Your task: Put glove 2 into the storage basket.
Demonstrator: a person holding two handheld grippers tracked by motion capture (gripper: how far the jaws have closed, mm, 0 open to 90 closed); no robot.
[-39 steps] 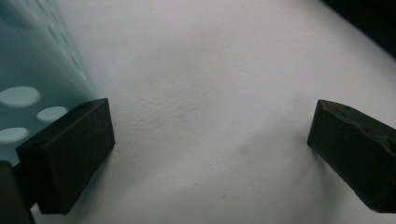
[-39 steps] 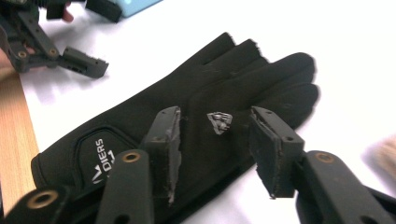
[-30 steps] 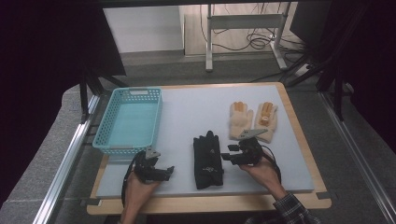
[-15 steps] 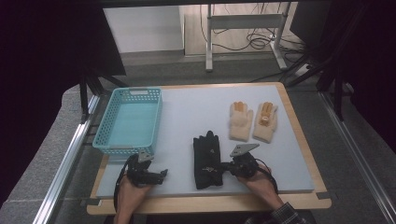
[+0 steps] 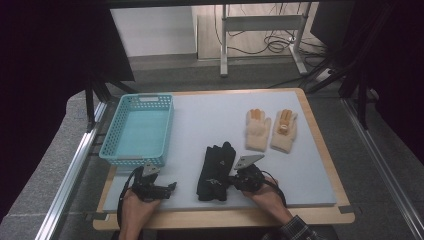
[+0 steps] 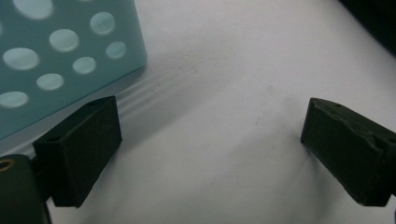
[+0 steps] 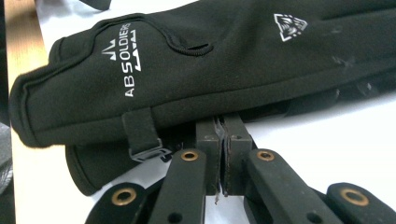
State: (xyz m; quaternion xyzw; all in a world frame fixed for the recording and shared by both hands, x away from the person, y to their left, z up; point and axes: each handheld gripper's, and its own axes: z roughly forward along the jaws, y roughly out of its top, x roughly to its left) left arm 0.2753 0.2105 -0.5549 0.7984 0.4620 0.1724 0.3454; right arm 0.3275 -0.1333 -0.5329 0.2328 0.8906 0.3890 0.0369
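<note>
**Right gripper pinched at the edge of the black gloves, basket waiting**

Nearest us, our two hands sit at the front edge of the worktop [image 5: 310,165]. The left gripper [image 5: 159,188] rests low on the bare surface with its jaws spread wide and nothing between them; in the left gripper view the perforated wall of the teal basket [image 5: 137,131] stands just beside one jaw. The right gripper [image 7: 223,140] has its jaws pressed together at the near edge of the black gloves [image 5: 215,166], which lie stacked near the middle front. Whether any fabric is really caught there we cannot tell, since the tips vanish under the cuff.

We judge the step in hand to be taking up the black pair. To do it well, we should confirm the bite holds both layers near the cuff strap before lifting, raise slowly so the lower glove does not slide out, and keep the left gripper free to support.

Farther back, the cream gloves [image 5: 271,130] lie side by side, well apart from the basket.
</note>
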